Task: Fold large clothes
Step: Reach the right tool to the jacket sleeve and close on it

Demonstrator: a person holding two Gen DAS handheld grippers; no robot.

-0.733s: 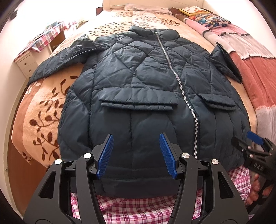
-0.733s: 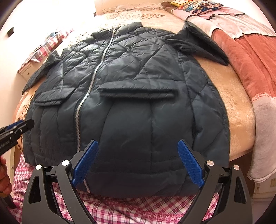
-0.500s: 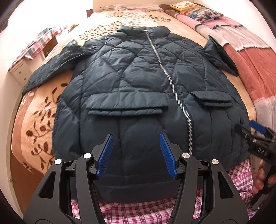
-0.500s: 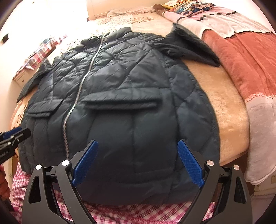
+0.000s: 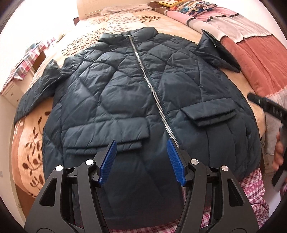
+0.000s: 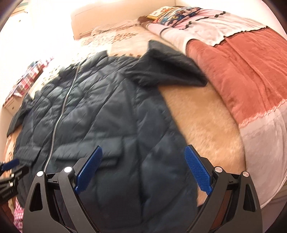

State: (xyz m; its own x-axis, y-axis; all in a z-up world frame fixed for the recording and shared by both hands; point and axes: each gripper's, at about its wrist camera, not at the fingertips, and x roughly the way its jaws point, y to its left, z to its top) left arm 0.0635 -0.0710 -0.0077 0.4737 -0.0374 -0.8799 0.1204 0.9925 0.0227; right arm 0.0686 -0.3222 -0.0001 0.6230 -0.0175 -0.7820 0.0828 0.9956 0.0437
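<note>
A dark navy quilted jacket (image 5: 125, 93) lies front up on the bed, zipped, with its silver zipper (image 5: 152, 89) down the middle and two flap pockets. It also shows, blurred, in the right wrist view (image 6: 107, 116). Its right sleeve (image 6: 166, 71) is bent near the pink blanket; its left sleeve (image 5: 37, 93) stretches left. My left gripper (image 5: 141, 161) is open and empty above the lower left front, near the zipper. My right gripper (image 6: 143, 168) is open and empty over the jacket's right side edge. It also shows in the left wrist view (image 5: 265, 105).
The bed has a beige leaf-patterned cover (image 5: 30, 147). A terracotta and white blanket (image 6: 242, 68) lies along the right side, with pillows (image 6: 172, 16) at the head. A bedside cabinet with checked cloth (image 5: 21, 66) stands at the left. Pink checked fabric (image 5: 251, 190) shows below the hem.
Both grippers have moved forward over the jacket. The right gripper has swung right toward the jacket's side edge and bare bedcover. Both stay open and empty.
</note>
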